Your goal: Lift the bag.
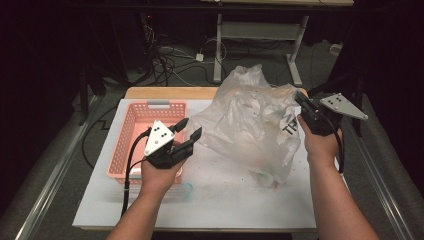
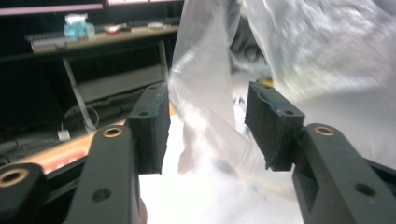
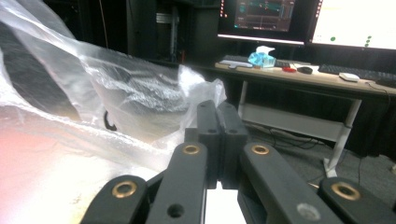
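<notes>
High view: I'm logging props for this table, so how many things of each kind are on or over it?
Basket: 1
Plastic bag: 1
Hand-held gripper: 2, left and right
Total: 4
</notes>
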